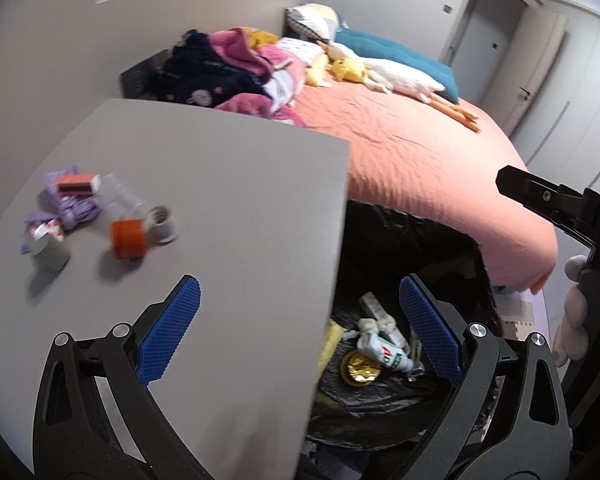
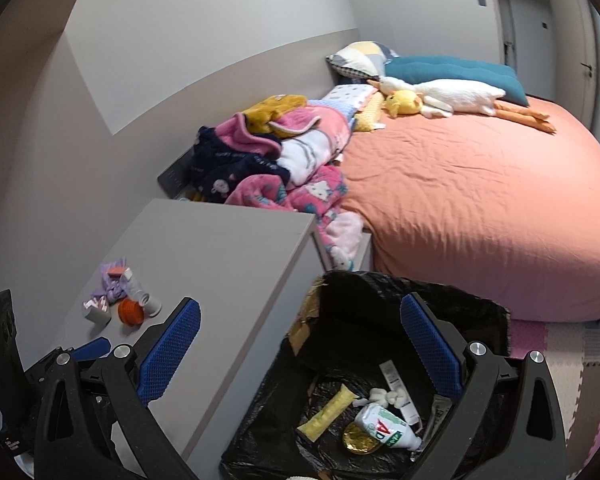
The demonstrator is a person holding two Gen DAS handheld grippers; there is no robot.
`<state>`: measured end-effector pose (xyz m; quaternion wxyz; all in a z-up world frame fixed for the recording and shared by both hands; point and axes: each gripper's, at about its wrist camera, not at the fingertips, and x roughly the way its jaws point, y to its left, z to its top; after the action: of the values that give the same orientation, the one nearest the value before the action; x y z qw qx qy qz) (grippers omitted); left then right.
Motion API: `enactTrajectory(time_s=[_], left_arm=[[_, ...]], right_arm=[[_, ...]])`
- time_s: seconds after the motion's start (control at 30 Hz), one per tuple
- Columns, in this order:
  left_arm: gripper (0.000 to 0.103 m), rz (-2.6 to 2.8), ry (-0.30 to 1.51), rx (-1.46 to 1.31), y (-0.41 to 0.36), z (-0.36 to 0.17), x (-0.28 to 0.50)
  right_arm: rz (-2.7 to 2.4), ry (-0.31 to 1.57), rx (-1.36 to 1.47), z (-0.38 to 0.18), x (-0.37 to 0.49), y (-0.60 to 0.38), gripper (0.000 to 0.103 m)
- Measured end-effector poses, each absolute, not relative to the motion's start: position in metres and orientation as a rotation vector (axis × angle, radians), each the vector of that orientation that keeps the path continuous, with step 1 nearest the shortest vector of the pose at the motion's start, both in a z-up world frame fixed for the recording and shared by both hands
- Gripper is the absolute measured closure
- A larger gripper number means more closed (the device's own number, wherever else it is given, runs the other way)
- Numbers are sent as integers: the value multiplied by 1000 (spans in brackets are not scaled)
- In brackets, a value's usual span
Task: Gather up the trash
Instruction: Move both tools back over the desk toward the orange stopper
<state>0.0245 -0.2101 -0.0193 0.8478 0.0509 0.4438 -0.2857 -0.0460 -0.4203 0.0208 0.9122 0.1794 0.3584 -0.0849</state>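
Orange cap (image 1: 127, 239) among desk (image 1: 220, 184) litter, ahead-left of the nearer left tongs (image 1: 300, 334); both tongs wide, empty.

Grey counter (image 2: 228, 240) carries trash cluster near far-left edge: purple wrapper (image 1: 76, 208), orange-black box (image 1: 78, 184), clear bottle (image 1: 122, 198), orange cap (image 1: 127, 239), small white cup (image 1: 163, 224), grey roll (image 1: 51, 254). Bed (image 2: 480, 208) alongside, orange sheet.

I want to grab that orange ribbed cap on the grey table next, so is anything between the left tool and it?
Nothing visible blocks it. The left tool is open over the grey table's near edge, with bare tabletop up to the orange ribbed cap. A small white cup sits right beside the cap, so expect a tight grasp.
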Motion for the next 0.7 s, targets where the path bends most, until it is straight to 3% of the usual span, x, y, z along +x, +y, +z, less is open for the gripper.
enactTrajectory(time_s=[0.7], left_arm=[[7,-388,941,59,-129,-48,74]], right_arm=[[-39,803,287,-5,21,-339,3]])
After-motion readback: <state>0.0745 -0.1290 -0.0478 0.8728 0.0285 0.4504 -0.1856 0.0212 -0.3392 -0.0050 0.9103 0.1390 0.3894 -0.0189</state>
